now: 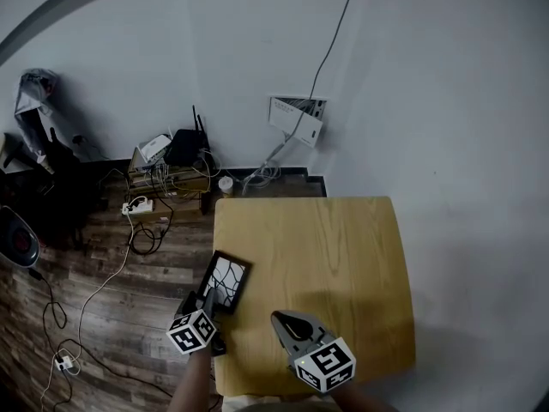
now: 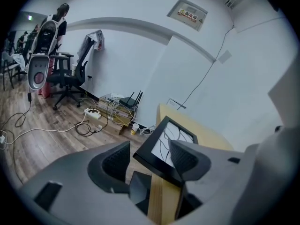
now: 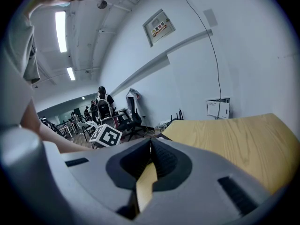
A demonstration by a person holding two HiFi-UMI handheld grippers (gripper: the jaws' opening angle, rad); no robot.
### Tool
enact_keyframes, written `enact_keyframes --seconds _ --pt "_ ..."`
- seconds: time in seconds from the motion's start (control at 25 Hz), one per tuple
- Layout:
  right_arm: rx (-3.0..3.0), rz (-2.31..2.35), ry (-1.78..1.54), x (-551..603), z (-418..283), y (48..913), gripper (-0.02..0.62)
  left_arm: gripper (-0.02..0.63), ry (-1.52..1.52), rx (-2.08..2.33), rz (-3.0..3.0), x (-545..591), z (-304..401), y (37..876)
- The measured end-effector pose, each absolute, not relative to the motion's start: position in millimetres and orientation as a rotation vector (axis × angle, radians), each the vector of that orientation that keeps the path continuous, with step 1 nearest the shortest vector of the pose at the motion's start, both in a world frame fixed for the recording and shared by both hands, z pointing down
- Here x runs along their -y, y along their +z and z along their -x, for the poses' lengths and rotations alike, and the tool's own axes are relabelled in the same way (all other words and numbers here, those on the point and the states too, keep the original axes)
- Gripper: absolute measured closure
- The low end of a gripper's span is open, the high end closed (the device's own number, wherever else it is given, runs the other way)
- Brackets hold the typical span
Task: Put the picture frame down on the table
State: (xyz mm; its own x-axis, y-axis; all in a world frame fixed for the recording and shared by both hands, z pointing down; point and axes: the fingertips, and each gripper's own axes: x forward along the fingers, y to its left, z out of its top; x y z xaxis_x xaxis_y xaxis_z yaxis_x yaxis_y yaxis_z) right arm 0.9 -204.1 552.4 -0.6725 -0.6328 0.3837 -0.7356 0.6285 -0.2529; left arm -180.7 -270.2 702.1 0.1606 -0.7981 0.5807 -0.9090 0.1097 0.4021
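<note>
A black picture frame (image 1: 225, 280) with a white, black-lined picture lies at the left edge of the wooden table (image 1: 326, 247), one side over the rim. My left gripper (image 1: 208, 304) sits at its near corner. In the left gripper view the frame (image 2: 166, 142) has that corner between the jaws of the left gripper (image 2: 150, 157); they stand wide apart, with a gap at the left pad. My right gripper (image 1: 288, 323) hovers over the table's front part, and the right gripper (image 3: 151, 149) shows its tips pressed together with nothing in them.
Left of the table the wood floor holds a power strip (image 1: 139, 205), tangled cables, a router (image 1: 184, 147) and a paper cup (image 1: 226, 184). A white wall box (image 1: 297, 118) hangs behind the table. An office chair (image 2: 65, 78) and people stand farther off.
</note>
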Motion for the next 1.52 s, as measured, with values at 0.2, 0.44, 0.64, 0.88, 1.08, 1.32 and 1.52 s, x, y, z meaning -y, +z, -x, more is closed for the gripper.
enact_keyframes --seconds 0.2,0.44,0.64,0.88,1.08,1.32,1.52 --pt "2.607 -1.121 0.558 199.9 -3.4 545.4 0.595 0.334 0.156 1.675 -1.688 265.5 186.2 692.1" --pt "2.629 -1.117 0.543 185.3 -6.3 538.9 0.595 0.336 0.098 1.689 -1.731 248.2 180.5 665.6" --pt "2.647 -1.112 0.531 178.7 -12.9 531.0 0.595 0.436 0.05 1.725 -1.77 234.5 172.1 636.2" --pt "2.662 -1.126 0.506 151.5 -17.3 520.7 0.595 0.55 -0.002 1.757 -1.859 200.2 161.2 595.3" --pt "2.68 -1.137 0.479 135.7 -24.9 514.2 0.595 0.582 0.007 1.756 -1.884 176.5 146.5 578.4" --pt "2.688 -1.142 0.469 115.5 -31.3 507.7 0.595 0.597 0.034 1.739 -1.935 142.3 127.8 561.0" --pt "2.697 -1.128 0.445 101.5 -35.5 504.6 0.595 0.6 0.006 1.733 -1.949 117.4 117.7 546.8"
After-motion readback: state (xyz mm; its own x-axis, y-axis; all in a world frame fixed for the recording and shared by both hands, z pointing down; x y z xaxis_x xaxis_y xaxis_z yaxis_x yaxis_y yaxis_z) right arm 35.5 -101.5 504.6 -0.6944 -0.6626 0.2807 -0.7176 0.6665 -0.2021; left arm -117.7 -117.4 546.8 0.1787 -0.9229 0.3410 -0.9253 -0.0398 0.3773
